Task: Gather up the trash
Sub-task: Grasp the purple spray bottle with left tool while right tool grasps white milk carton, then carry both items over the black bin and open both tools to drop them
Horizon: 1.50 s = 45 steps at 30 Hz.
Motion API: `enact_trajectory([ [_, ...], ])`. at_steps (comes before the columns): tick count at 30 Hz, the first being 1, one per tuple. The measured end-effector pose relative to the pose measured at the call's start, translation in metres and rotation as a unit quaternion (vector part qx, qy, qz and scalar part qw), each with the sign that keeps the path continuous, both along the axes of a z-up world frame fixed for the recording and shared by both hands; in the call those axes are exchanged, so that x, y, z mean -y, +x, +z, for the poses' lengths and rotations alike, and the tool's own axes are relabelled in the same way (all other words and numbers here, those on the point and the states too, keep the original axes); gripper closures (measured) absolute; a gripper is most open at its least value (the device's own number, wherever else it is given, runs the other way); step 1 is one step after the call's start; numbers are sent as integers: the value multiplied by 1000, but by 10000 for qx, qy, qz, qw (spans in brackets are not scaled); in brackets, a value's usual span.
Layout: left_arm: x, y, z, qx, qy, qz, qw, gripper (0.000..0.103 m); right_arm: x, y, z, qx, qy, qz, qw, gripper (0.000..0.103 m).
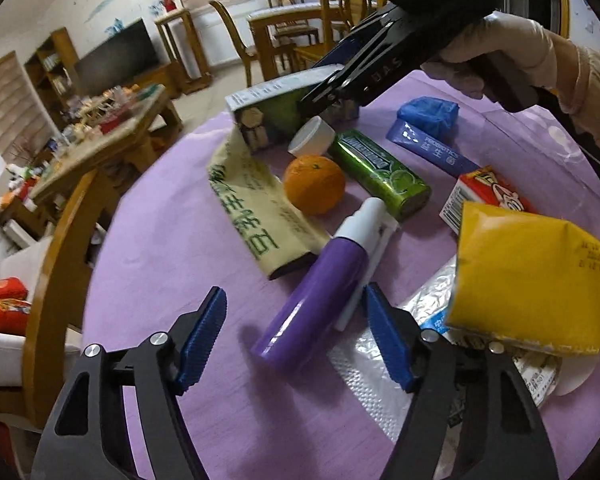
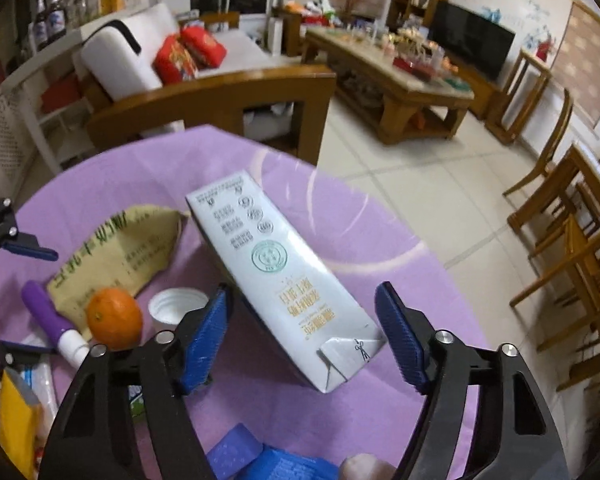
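Observation:
Trash lies on a round table with a purple cloth (image 1: 172, 240). My left gripper (image 1: 294, 334) is open, its blue pads on either side of the base of a purple tube with a white cap (image 1: 324, 280). My right gripper (image 2: 304, 332) is open around the near end of a white milk carton (image 2: 276, 276); it also shows in the left wrist view (image 1: 260, 112). Nearby lie an orange (image 1: 314, 184), a white cap (image 1: 312, 136), a green tin (image 1: 384, 172), a tan paper bag (image 1: 252, 208) and a yellow packet (image 1: 532, 284).
A red-and-white carton (image 1: 480, 196), blue sachet (image 1: 432, 148), blue wad (image 1: 428, 114) and silver foil wrapper (image 1: 380, 360) also lie on the cloth. A wooden chair back (image 2: 212, 100) stands at the table's edge. A sofa, coffee table and dining chairs stand beyond.

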<state>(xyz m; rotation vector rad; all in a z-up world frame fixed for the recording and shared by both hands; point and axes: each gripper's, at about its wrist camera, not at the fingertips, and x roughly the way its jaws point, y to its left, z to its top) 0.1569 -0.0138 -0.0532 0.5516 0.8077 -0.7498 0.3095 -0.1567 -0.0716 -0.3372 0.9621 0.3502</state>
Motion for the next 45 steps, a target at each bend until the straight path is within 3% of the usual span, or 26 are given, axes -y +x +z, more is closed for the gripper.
enact_trajectory([
  [4,-1,8,0,-486,-305,-5,9984,54,1,-3,-8,-22,208,-56,9998,43],
  [6,1,11,0,-524,-350,81,9980,62,3,-10,-9,-32,312,-45,9995,51],
  [7,1,10,1,-558,-387,133,9976,64,2,-15,-8,6,319,-74,9995,63],
  [9,-2,9,2,-653,-508,234,9963,78,3,-22,-7,54,252,-270,9993,64],
  [13,-10,4,5,-874,-819,434,9919,79,8,-40,1,53,681,-636,9956,65],
  [18,-32,-16,26,-626,-1388,695,9859,79,18,-70,28,219,1100,-931,9893,65],
  [24,-44,-66,67,-113,-2144,778,9736,78,35,-152,69,518,2549,-1124,9590,65],
  [31,-7,-124,92,73,-2759,504,9598,78,64,-276,69,974,3485,-1367,9221,64],
  [35,44,-150,94,-81,-2960,147,9550,78,112,-343,65,1390,3421,-1949,9087,64],
  [39,118,-167,87,-370,-2995,-315,9529,78,178,-399,68,1955,3089,-2820,8870,64],
  [42,180,-176,78,-600,-2950,-621,9516,78,233,-440,66,2363,2372,-3682,8673,64],
  [45,246,-180,68,-815,-2829,-866,9517,78,271,-467,53,2446,1792,-4331,8488,64],
])
